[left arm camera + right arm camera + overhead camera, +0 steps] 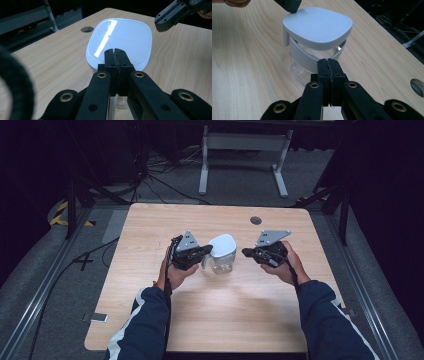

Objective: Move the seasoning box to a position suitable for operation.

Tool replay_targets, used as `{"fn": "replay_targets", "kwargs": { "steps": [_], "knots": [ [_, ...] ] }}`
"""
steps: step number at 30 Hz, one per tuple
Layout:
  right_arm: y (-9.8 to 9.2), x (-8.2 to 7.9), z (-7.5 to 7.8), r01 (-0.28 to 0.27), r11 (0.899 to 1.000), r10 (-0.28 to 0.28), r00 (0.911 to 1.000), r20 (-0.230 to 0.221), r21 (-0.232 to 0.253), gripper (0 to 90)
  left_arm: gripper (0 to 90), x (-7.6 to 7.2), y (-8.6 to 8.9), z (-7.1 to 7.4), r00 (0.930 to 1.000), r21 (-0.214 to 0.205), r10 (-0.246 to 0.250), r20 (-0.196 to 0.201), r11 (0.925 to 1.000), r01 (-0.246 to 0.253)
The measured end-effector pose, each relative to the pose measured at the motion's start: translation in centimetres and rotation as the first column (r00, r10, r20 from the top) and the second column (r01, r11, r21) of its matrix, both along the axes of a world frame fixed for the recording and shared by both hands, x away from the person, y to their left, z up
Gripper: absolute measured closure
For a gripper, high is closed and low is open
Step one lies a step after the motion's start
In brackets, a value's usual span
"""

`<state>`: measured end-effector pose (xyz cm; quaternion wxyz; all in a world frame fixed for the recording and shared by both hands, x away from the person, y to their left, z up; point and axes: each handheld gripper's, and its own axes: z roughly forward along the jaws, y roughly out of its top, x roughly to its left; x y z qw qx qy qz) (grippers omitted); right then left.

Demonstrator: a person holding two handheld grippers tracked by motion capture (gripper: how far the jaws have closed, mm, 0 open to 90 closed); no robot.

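High view: a light wood-grain desk [210, 320] with rounded corners and a round cable hole [256, 220] near its far edge stands on grey carpet in a dark room; cables lie on the floor, and a white table frame [245, 150] stands beyond. Near the desk's middle sits a clear jar [221, 255] with a white lid, between the left hand-held gripper [204, 251] and the right hand-held gripper [246, 252].

Left gripper view: the jaws are pressed together with nothing between them, just above the near edge of the white lid [122, 40]. Faint embossed writing on the lid is too small to read. The other gripper's tip hangs beyond the lid.

Right gripper view: these jaws are also closed on nothing, just beside the jar's clear wall [298, 67], which a white band wraps. The jar looks empty.
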<state>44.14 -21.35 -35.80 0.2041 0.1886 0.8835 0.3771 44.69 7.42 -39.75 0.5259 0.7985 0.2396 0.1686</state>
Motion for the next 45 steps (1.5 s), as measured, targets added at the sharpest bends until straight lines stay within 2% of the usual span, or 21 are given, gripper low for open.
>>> {"fn": "replay_targets", "kwargs": {
  "steps": [10,11,12,13,16,19,23,27,30,36,42,43,45],
  "knots": [
    [1.7,0.6,-0.1,-0.009,0.998,0.008,0.9999,-0.007,-0.062,89.8,89.6,0.1,0.0,-0.1,1.0000,0.004,-0.005,-0.004,1.0000,0.005],
    [1.7,0.7,-0.1,-0.004,0.998,0.004,1.0000,-0.006,-0.059,89.8,89.6,0.1,0.0,-0.2,1.0000,0.010,-0.005,0.002,0.9999,0.005],
    [1.7,0.8,-0.2,-0.003,0.998,0.003,1.0000,-0.008,-0.055,89.8,89.5,0.1,-0.1,-0.3,1.0000,0.015,0.000,-0.008,0.9999,0.000],
    [1.7,0.7,-0.1,-0.005,0.999,0.005,1.0000,-0.006,-0.051,89.8,89.2,0.2,-0.2,-0.4,1.0000,0.042,0.004,-0.005,0.9991,-0.004],
    [2.1,0.6,0.3,-0.012,1.000,0.012,0.9999,0.007,-0.025,89.8,87.7,0.2,-0.5,-0.8,0.9999,0.035,-0.002,-0.015,0.9994,0.003],
    [2.7,0.1,0.7,-0.036,0.999,0.037,0.9990,0.026,-0.024,89.7,87.7,0.1,-0.7,-0.5,1.0000,0.025,-0.004,-0.005,0.9997,0.004],
    [3.1,-0.4,1.3,-0.048,0.999,0.048,0.9976,0.051,0.010,89.8,87.1,0.1,-0.6,-0.6,0.9999,0.045,-0.002,-0.010,0.9990,0.002],
    [3.8,-0.8,1.7,-0.066,0.998,0.065,0.9959,0.063,0.007,89.7,86.7,0.1,-0.4,-0.7,0.9998,0.040,0.007,-0.017,0.9992,-0.006],
    [4.6,-0.9,1.8,-0.074,0.997,0.074,0.9950,0.068,0.004,89.7,86.3,0.0,0.2,-0.7,0.9998,0.069,0.014,-0.011,0.9975,-0.014],
    [6.0,-1.2,1.7,-0.102,0.995,0.102,0.9917,0.078,-0.011,89.7,85.2,-0.2,2.1,-0.7,0.9984,0.072,0.053,-0.020,0.9961,-0.052],
    [5.7,-1.2,1.7,-0.091,0.996,0.091,0.9933,0.072,0.008,89.6,84.4,-0.5,3.1,-0.8,0.9975,0.076,0.064,-0.030,0.9952,-0.062],
    [5.7,-1.2,1.7,-0.091,0.996,0.091,0.9933,0.072,0.008,89.6,84.4,-0.6,3.2,-0.7,0.9981,0.096,0.058,-0.022,0.9938,-0.055],
    [5.4,-1.2,1.6,-0.083,0.996,0.082,0.9938,0.075,0.012,89.5,83.7,-1.0,3.1,-0.7,0.9983,0.107,0.054,-0.022,0.9929,-0.051]
  ]
}}
